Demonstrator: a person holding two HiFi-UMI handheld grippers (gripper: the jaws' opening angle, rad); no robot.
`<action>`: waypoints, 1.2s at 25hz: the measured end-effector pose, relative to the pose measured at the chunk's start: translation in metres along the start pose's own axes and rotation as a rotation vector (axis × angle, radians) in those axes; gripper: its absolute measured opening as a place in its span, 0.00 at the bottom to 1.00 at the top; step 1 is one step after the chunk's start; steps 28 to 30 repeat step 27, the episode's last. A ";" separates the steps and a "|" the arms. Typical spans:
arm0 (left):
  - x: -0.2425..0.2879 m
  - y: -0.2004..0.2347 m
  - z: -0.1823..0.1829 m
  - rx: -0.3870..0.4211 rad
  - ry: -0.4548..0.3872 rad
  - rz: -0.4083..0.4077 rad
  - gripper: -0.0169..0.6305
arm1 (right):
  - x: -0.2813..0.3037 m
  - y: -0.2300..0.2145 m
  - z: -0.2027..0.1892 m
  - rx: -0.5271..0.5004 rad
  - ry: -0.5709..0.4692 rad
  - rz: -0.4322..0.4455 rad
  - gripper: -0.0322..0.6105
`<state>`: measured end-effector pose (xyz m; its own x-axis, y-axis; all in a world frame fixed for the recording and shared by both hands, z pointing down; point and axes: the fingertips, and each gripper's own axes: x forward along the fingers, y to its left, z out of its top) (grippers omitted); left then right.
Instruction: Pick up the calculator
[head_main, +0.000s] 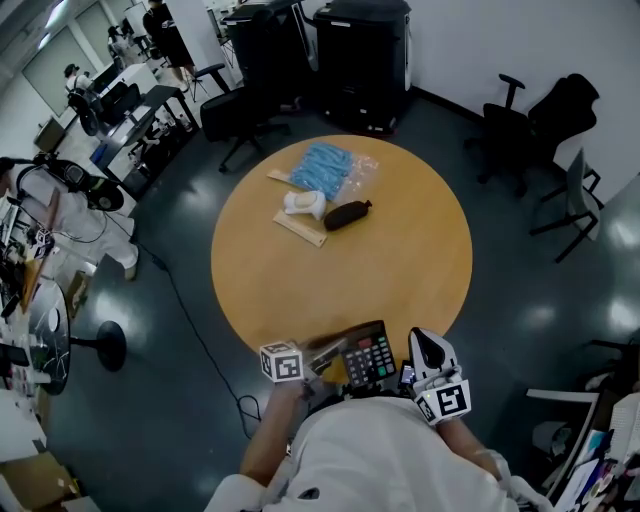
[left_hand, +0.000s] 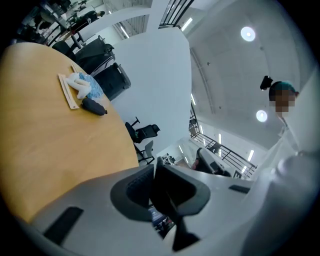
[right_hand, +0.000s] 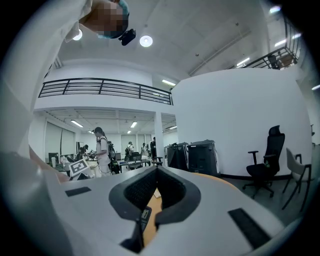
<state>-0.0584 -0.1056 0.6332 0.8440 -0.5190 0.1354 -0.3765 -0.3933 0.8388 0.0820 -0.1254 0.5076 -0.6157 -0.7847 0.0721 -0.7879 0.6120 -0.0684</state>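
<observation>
The black calculator (head_main: 368, 358) with its rows of keys hangs over the near edge of the round wooden table (head_main: 420, 250). My left gripper (head_main: 335, 352) comes in from the left and is shut on the calculator's left edge. In the left gripper view the calculator (left_hand: 167, 192) shows as a dark slab clamped edge-on between the pads of the left gripper (left_hand: 154, 172). My right gripper (head_main: 420, 342) sits just to the right of the calculator, apart from it. The right gripper (right_hand: 157, 172) has its tips together and nothing between them.
At the table's far side lie a blue packet (head_main: 325, 168), a white object (head_main: 303, 203), a black pouch (head_main: 347, 214) and a flat wooden strip (head_main: 300, 228). Office chairs (head_main: 520, 125) stand around the table. A cable (head_main: 190, 320) runs across the floor at the left.
</observation>
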 end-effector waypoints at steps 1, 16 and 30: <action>0.000 -0.002 0.002 0.001 -0.004 -0.008 0.13 | 0.001 0.001 0.000 -0.007 0.001 0.004 0.07; -0.001 -0.003 0.007 -0.014 -0.021 -0.035 0.13 | 0.014 0.008 -0.002 -0.013 0.011 0.042 0.07; -0.007 -0.012 0.019 0.022 -0.053 -0.015 0.13 | 0.018 0.014 -0.003 -0.021 0.024 0.058 0.07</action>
